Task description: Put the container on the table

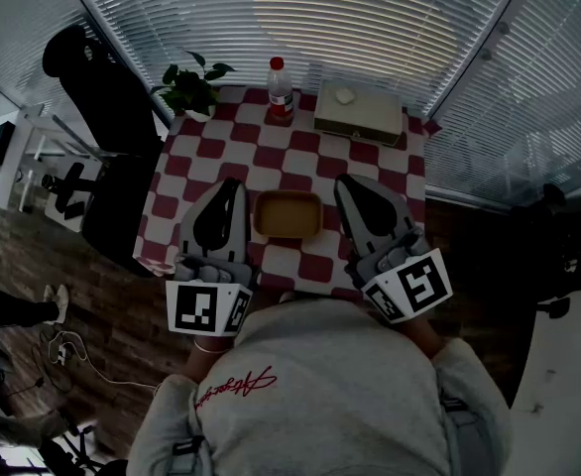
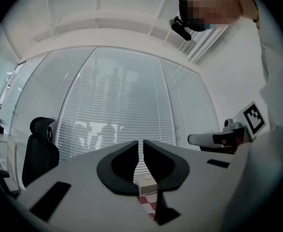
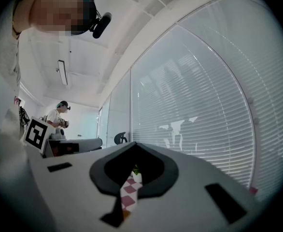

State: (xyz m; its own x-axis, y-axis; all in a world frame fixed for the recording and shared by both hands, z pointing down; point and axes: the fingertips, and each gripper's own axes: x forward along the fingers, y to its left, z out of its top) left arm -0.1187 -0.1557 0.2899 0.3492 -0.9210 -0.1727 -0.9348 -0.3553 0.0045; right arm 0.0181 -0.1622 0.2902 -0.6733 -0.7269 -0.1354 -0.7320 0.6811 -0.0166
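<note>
Left gripper (image 1: 234, 183) and right gripper (image 1: 345, 179) beside tan container (image 1: 288, 214), fingers together, apparently empty.

The person wears a pale grey sweatshirt (image 1: 320, 395) with red script lettering (image 1: 233, 385) on its left side and dark straps (image 1: 453, 405) near its shoulders. Just ahead of the sweatshirt, the left tool (image 1: 233, 184) and the right tool (image 1: 346, 181) each have a light grey shell with a black teardrop panel on top, black curved jaws and dark rectangular slots. Each also has a cube (image 1: 209, 305) of black-and-white square markers at the end nearest the sweatshirt
</note>
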